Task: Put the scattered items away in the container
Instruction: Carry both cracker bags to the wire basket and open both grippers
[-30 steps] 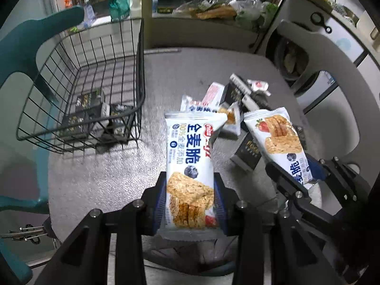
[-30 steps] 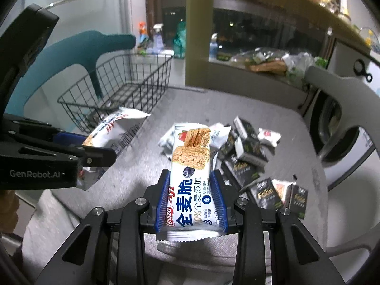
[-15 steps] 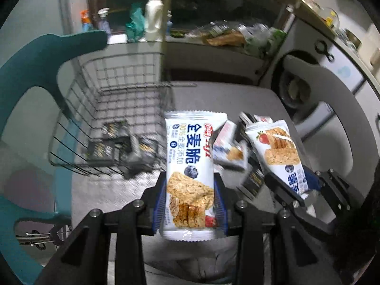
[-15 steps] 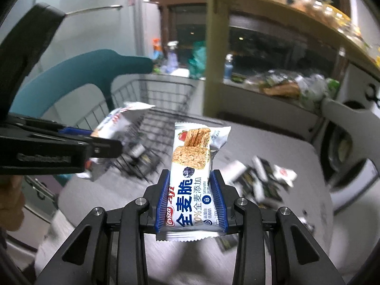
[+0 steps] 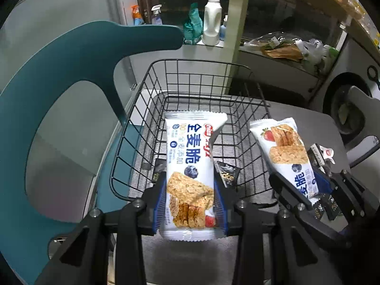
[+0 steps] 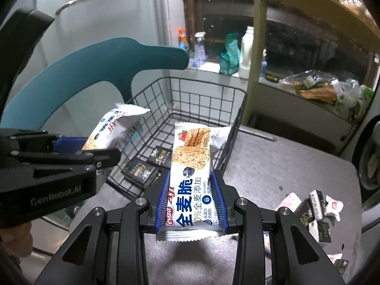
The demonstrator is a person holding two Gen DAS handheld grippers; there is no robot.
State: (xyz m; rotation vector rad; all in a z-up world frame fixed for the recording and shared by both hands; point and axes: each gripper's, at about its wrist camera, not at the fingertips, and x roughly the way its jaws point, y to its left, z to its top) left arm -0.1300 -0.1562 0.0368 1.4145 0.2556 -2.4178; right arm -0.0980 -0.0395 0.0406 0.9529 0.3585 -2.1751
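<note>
My left gripper point(image 5: 190, 204) is shut on a white cereal bar packet point(image 5: 190, 173), held above the near rim of the black wire basket point(image 5: 201, 71). My right gripper point(image 6: 191, 201) is shut on a second white cereal bar packet point(image 6: 190, 173), just right of the left one and also at the basket's point(image 6: 206, 83) near side. Each gripper and its packet shows in the other's view: right packet point(image 5: 285, 152), left packet point(image 6: 111, 128). Dark sachets point(image 6: 147, 163) lie on the basket floor.
A teal chair back point(image 5: 59, 76) curves around the basket's left. More packets and dark sachets point(image 6: 313, 209) lie scattered on the grey table point(image 6: 273, 166) at the right. A windowsill with bottles point(image 5: 211, 21) and a white chair point(image 5: 361, 123) stand beyond.
Both grippers have carried their packets left and forward from over the scattered pile to the basket, which now sits right ahead. Both grips have stayed shut.
</note>
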